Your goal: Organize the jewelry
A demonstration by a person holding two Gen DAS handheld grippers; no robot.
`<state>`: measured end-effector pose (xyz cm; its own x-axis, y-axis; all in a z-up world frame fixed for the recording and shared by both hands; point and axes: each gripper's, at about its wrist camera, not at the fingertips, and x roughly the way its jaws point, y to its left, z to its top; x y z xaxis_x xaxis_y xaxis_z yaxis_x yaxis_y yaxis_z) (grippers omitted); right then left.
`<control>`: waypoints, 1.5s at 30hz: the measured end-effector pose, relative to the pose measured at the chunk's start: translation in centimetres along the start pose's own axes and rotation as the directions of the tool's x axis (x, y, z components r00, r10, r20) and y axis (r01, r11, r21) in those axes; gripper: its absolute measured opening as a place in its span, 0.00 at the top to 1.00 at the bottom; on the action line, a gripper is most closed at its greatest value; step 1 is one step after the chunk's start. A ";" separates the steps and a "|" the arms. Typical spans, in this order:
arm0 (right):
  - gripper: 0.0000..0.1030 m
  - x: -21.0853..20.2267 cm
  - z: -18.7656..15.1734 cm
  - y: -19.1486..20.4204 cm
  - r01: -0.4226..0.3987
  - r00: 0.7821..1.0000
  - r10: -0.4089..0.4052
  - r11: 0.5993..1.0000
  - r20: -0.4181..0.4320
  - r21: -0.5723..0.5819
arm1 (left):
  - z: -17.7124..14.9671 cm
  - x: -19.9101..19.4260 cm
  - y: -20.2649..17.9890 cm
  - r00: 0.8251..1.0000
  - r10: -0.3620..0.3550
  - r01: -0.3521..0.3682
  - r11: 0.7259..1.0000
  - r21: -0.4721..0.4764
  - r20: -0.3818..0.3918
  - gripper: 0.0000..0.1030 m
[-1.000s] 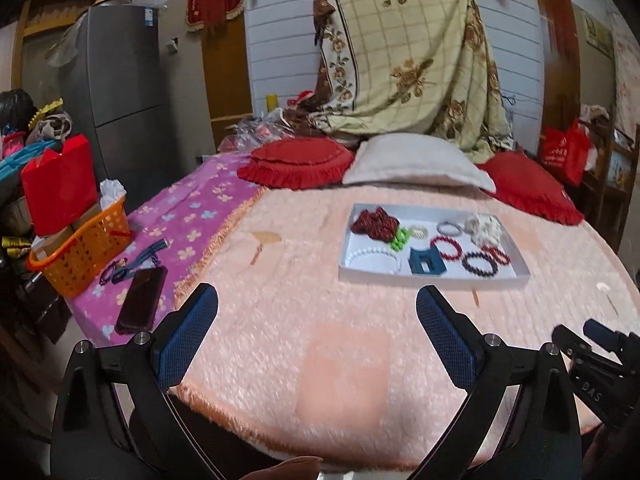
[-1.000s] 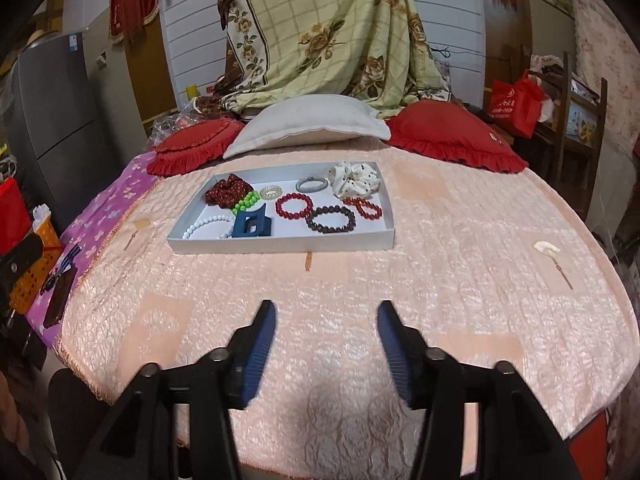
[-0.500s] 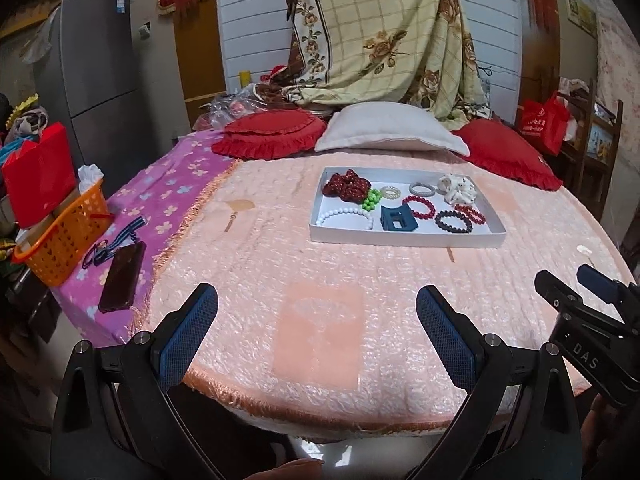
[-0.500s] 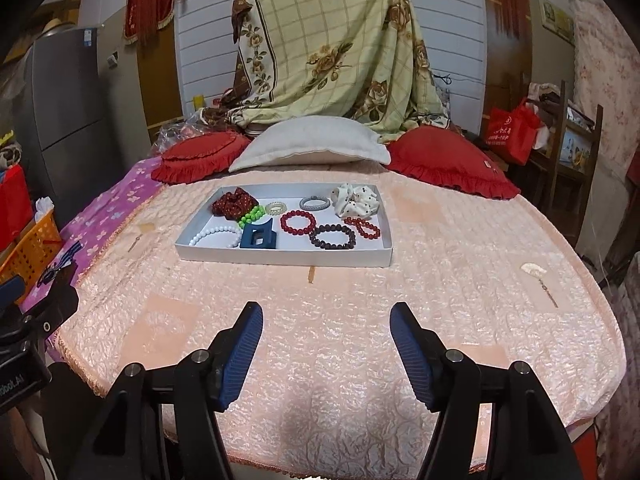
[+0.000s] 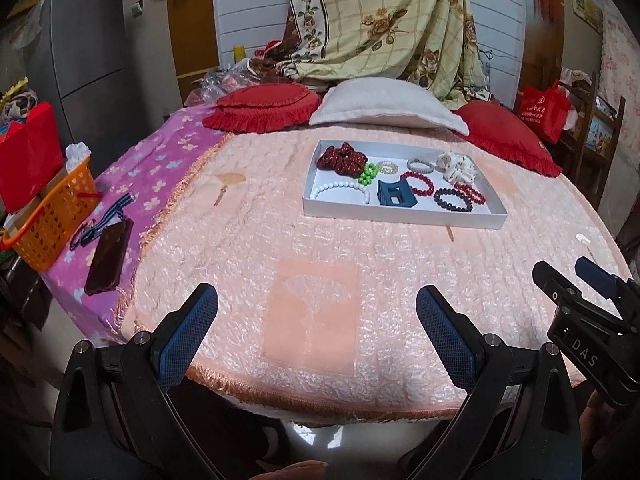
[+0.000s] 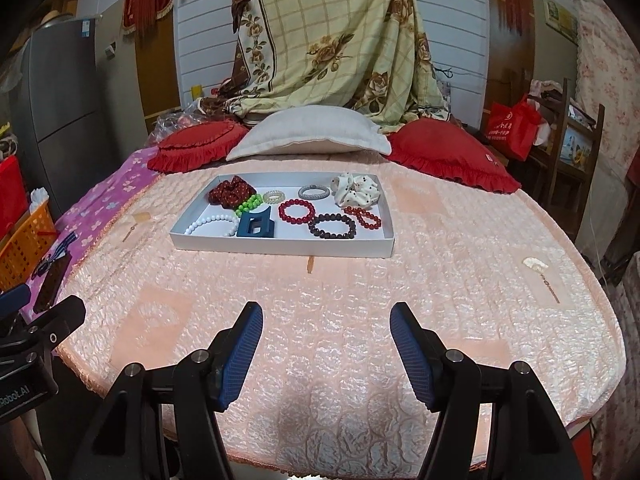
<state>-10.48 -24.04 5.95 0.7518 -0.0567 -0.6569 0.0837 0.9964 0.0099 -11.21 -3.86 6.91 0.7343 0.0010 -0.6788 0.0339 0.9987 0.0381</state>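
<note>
A white tray (image 5: 404, 216) (image 6: 280, 246) lies on the peach bed cover. It holds a dark red scrunchie (image 6: 232, 193), a white spotted scrunchie (image 6: 356, 190), a white bead bracelet (image 6: 212, 224), green beads (image 6: 249, 202), a blue stand (image 6: 256, 226), a grey hair tie (image 6: 314, 192), and red (image 6: 297, 211) and black (image 6: 332, 226) bead bracelets. My left gripper (image 5: 316, 332) is open and empty near the bed's front edge. My right gripper (image 6: 326, 356) is open and empty, well short of the tray.
Two red cushions (image 6: 200, 144) (image 6: 452, 154) and a white pillow (image 6: 312, 132) lie behind the tray. A purple blanket (image 5: 152, 176) with a phone (image 5: 108, 256) is at left, by an orange basket (image 5: 48, 220). A red bag (image 6: 514, 126) hangs on a chair at right.
Both grippers have pulled back and risen, so the tray sits farther off and more of the bed shows. The right gripper's jaws have opened wider. Nothing in the tray has moved.
</note>
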 end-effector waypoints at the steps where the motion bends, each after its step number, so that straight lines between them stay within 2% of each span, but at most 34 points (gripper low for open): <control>1: 0.38 0.1 0.0 0.1 0.000 1.000 0.000 1.000 -0.001 -0.001 | 0.0 0.1 0.0 1.000 0.001 -0.001 1.000 0.000 -0.004 0.03; 21: 0.38 0.0 -0.1 0.3 0.007 1.000 -0.007 1.000 0.003 -0.006 | -0.3 0.2 0.2 1.000 0.005 -0.005 1.000 0.004 -0.006 0.03; 45: 0.38 -0.4 -0.1 0.1 0.009 1.000 -0.009 1.000 0.024 -0.007 | -0.6 0.9 0.5 0.999 -0.003 0.003 1.000 -0.004 -0.045 0.03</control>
<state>-10.87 -23.90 6.17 0.7663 -0.0668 -0.6390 0.0861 0.9963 -0.0010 -10.97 -3.28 5.85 0.7031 0.0003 -0.7110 0.0333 0.9989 0.0333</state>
